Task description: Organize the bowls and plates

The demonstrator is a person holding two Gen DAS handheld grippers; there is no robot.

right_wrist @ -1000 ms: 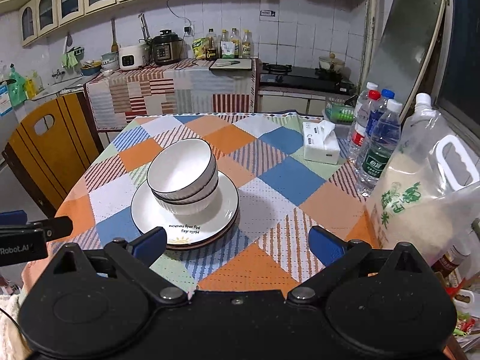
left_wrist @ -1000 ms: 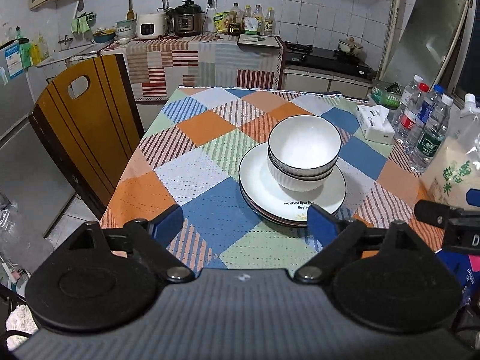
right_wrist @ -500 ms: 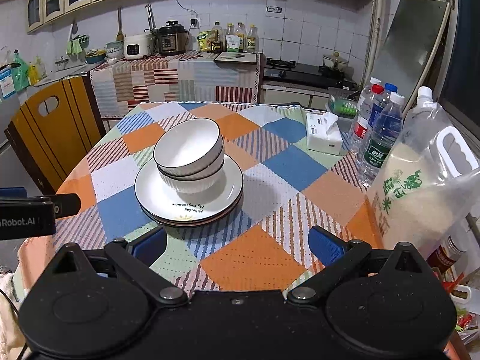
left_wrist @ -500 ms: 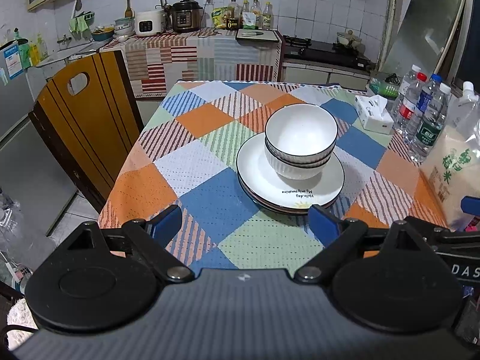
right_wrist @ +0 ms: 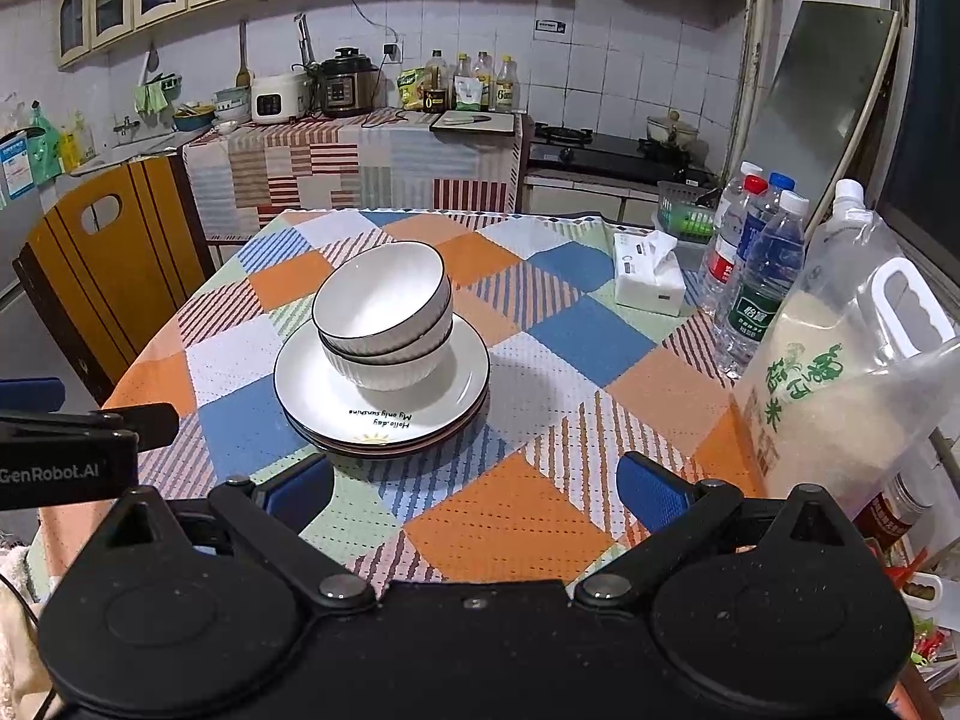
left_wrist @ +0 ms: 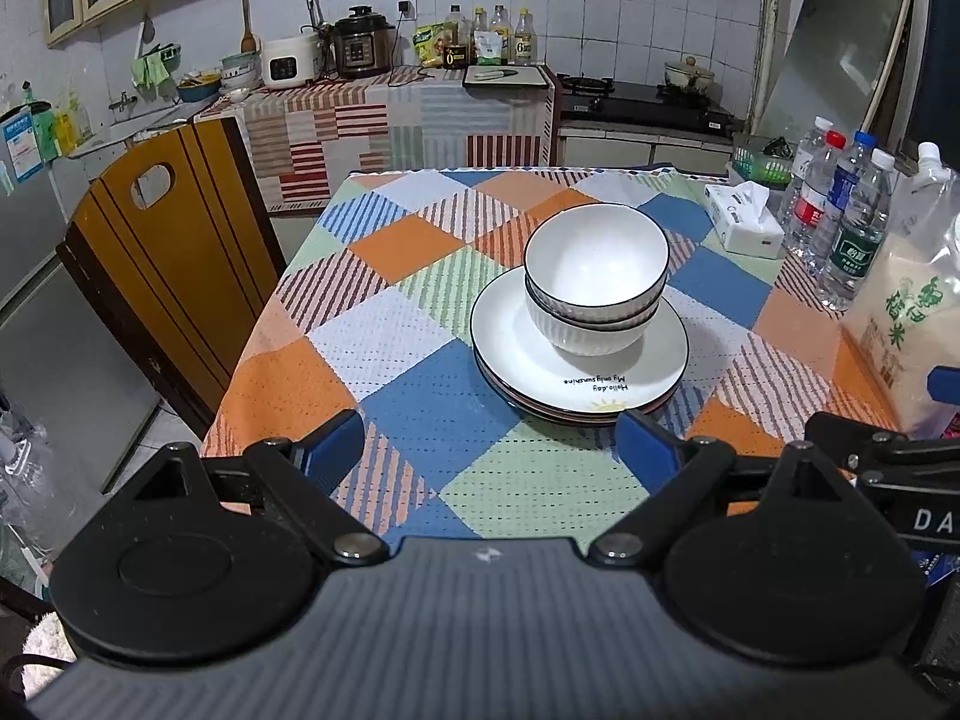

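A table (right_wrist: 510,516) under a checked cloth of orange, blue, green and striped squares carries everything. Near its centre sits a stack of plates (right_wrist: 468,387), bearing two nested bowls (right_wrist: 384,312). Toward two o'clock lies a tissue box (right_wrist: 651,279); at three o'clock stand water bottles (right_wrist: 759,282), and beside them, nearer, a rice bag (right_wrist: 840,384).

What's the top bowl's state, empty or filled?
Empty. The top bowl shows a bare white inside in both views, sits upright, nested in the lower bowl on the stacked plates.
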